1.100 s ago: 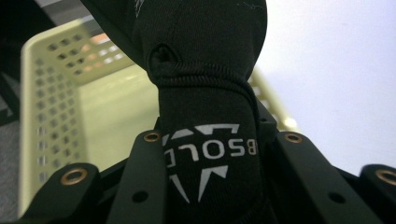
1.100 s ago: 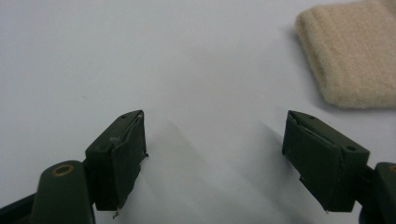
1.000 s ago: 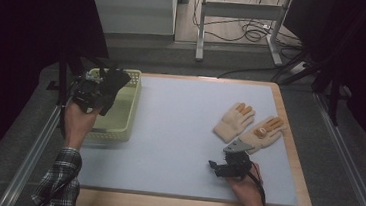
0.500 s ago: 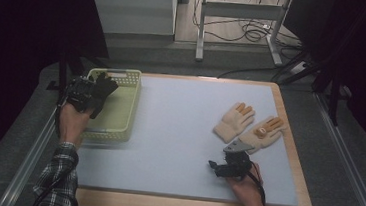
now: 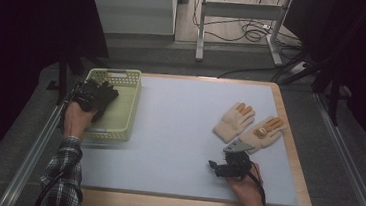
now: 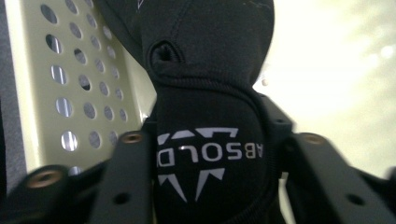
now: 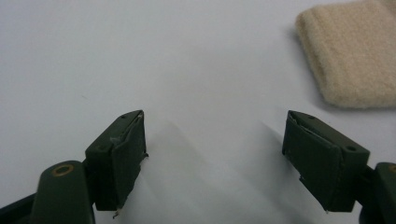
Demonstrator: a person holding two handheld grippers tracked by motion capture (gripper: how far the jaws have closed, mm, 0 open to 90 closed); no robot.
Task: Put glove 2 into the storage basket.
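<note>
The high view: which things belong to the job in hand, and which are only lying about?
Likely the job:
black glove, clamped in the left gripper
green basket
two beige gloves
right gripper, open

Lying about:
cables on the floor
metal table legs

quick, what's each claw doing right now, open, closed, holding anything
Left claw: shut on the black glove, over the green basket.
Right claw: open, empty, low over the mat near the beige gloves.
</note>
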